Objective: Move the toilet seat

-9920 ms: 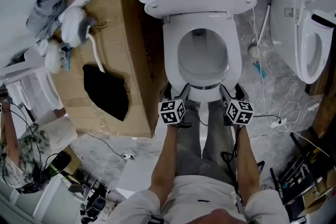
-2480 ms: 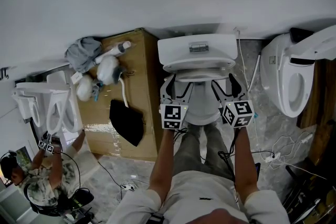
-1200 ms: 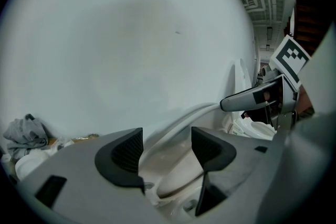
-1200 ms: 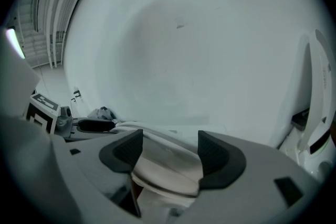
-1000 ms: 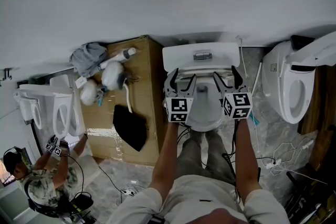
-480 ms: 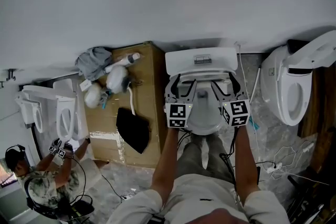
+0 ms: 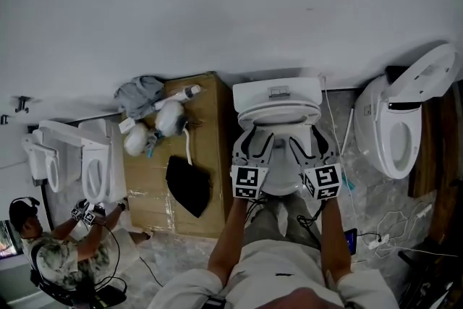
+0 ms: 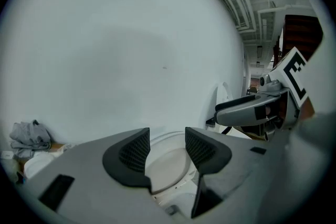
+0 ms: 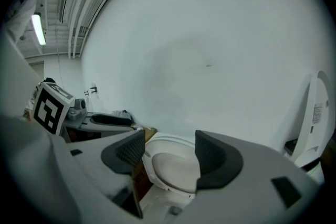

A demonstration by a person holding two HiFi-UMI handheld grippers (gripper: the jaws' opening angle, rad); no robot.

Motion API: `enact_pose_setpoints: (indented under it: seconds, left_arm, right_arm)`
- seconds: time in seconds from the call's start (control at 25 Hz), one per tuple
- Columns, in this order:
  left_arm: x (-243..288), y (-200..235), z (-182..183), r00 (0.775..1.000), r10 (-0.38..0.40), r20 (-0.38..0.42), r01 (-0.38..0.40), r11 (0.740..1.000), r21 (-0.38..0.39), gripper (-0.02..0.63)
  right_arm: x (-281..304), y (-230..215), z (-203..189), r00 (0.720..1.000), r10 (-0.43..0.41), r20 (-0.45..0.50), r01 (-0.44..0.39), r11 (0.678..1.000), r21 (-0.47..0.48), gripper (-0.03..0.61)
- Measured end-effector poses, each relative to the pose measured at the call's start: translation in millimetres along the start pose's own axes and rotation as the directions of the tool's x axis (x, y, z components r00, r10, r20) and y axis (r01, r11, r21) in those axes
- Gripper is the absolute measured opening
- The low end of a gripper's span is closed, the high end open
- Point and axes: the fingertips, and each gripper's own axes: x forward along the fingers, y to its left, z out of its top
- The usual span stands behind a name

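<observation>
White seat [image 7: 278, 114] seems tipped up against the tank [image 7: 277, 90] at 12 o'clock, so the move looks mostly done. Left gripper [image 7: 257, 140] and right gripper [image 7: 307, 139] hover at 6 o'clock of it, jaws closing on nothing; only backing away seems left.

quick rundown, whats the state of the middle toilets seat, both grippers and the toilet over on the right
toilet seat: looks raised, leaning back toward the tank
left gripper: jaws apart and closing, nothing between them
right gripper: jaws apart and closing, nothing between them
toilet on the right: lid up, bowl open
</observation>
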Motion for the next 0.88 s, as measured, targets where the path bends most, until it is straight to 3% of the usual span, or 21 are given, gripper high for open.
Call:
enact_pose_setpoints:
  seconds: [0.12,0.44,0.88]
  left_arm:
    - [-20,-10,1,1.000,-0.011,0.008,0.012,1.000,-0.009,0.227]
    - [-72,-24,5,0.999,-0.030,0.040,0.030,1.000,0.005,0.218]
    - [-103,-42,29,0.996,-0.056,0.071,0.052,0.997,0.054,0.213]
  right_arm:
    - [-21,10,1,1.000,-0.013,0.008,0.013,1.000,-0.007,0.265]
    - [-66,42,-9,0.999,-0.037,-0.006,0.036,0.999,-0.029,0.265]
    - [-102,47,19,0.996,-0.071,0.060,0.074,0.996,-0.045,0.264]
